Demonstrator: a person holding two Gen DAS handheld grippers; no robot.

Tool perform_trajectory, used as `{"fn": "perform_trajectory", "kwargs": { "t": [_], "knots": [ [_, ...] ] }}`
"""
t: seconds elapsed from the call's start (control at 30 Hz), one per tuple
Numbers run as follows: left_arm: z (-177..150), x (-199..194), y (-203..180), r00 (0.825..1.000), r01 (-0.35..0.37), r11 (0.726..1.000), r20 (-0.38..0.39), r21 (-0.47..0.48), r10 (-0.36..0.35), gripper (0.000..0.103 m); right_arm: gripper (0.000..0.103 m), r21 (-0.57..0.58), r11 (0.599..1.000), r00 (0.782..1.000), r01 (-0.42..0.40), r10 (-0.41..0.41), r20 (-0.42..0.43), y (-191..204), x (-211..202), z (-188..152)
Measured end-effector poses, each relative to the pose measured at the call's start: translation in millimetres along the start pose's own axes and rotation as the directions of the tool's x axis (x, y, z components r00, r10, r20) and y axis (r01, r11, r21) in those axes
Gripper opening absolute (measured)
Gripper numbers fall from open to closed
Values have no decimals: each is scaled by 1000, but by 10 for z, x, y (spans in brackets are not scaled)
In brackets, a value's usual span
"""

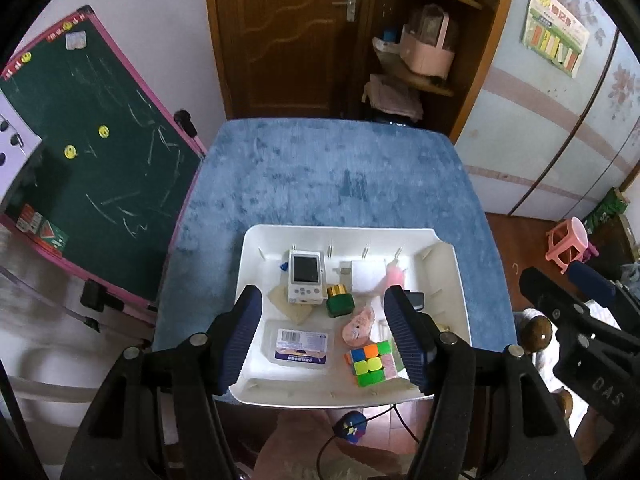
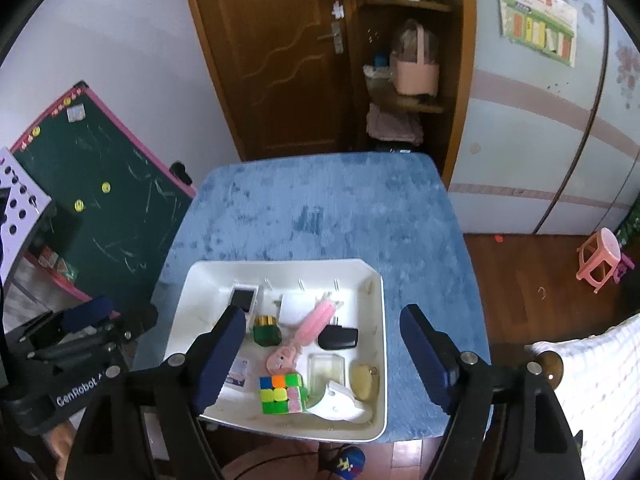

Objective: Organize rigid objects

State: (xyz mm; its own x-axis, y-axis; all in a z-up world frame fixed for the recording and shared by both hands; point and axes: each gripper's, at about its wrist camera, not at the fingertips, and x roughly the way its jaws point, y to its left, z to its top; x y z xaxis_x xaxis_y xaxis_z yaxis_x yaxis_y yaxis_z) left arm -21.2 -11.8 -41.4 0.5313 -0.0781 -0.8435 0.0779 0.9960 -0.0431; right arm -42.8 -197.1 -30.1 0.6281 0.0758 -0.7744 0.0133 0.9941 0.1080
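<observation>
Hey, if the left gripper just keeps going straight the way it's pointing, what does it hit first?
Most likely the green bottle with the gold cap in the white tray, or the pink toy beside it. The left gripper is open and empty, well above them; depth is hard to judge.

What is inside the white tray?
The white tray holds a colourful puzzle cube, a pink brush, a green jar, a black charger, and a white handheld game. The left finger of the right hand-held gripper covers part of it.
</observation>
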Motion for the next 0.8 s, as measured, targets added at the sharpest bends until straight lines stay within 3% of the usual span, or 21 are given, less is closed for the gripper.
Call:
{"fn": "perform_trajectory", "kwargs": {
  "t": [0.23, 0.43, 0.57, 0.8],
  "knots": [
    [-24, -157, -23, 999, -29, 1000, 39, -2, 29, 67, 80, 25, 999, 1000, 27, -27, 8, -29, -127, -16],
    [-22, -182, 6, 998, -39, 999, 41, -26, 40, 67, 80, -35, 998, 998, 59, -58, 25, 101, -174, -49],
    [-14, -200, 13, 998, -45, 999, 45, -30, 47, 78, 80, -51, 996, 997, 66, -64, 43, 141, -207, -32],
    [-1, -222, 24, 998, -51, 998, 47, -34, 53, 79, 80, -47, 997, 997, 64, -62, 39, 136, -197, 15]
  ]
}}
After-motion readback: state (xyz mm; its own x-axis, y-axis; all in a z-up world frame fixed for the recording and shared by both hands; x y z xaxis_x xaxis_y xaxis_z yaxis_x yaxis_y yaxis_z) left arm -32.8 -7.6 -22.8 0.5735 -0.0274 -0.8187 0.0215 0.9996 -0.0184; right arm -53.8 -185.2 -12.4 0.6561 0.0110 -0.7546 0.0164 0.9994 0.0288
